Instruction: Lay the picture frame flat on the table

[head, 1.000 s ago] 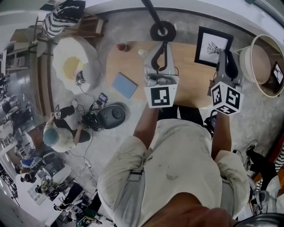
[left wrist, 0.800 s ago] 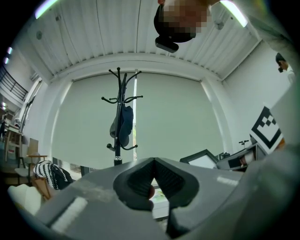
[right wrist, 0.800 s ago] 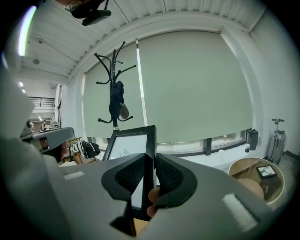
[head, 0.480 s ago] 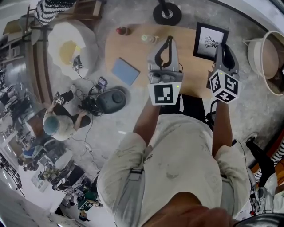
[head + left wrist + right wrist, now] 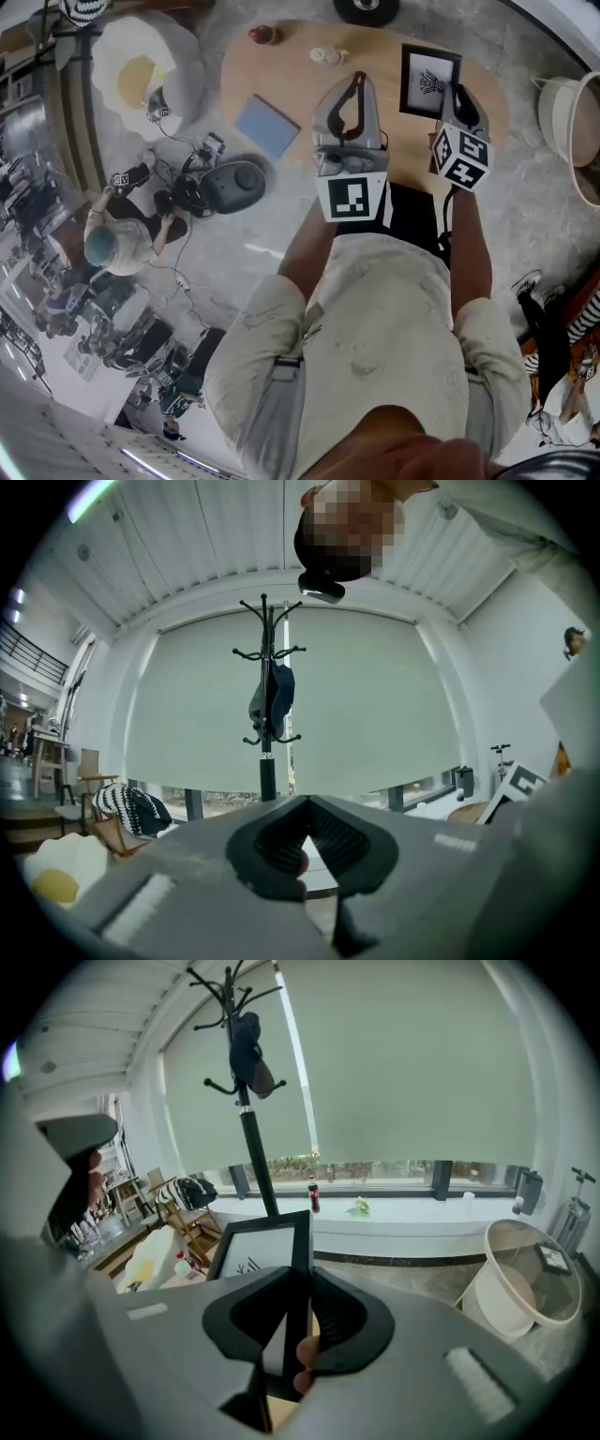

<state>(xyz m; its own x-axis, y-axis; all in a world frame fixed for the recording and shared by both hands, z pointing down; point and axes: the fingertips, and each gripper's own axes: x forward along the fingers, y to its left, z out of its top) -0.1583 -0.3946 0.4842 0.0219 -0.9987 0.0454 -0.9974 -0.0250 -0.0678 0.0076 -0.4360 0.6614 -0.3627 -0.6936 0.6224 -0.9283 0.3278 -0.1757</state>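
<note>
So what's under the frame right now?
Wooden table below the frame, which the right tongs grip at one edge, upright. In the right gripper view the tongs cover its bottom edge, so contact can't be seen.

Bare middle of the table, clutter at its edges

The wooden table (image 5: 281, 80) is open across its middle and near rim, wide enough for a tool to pass. A red bottle (image 5: 261, 35) and a small pale object (image 5: 327, 55) stand at the far rim, and a blue notebook (image 5: 266, 127) lies at the left edge. The upright picture frame (image 5: 429, 82) blocks the right part. The coat stand base (image 5: 367, 7) sits beyond the far edge, and a white tub (image 5: 572, 117) is well apart on the right.
</note>
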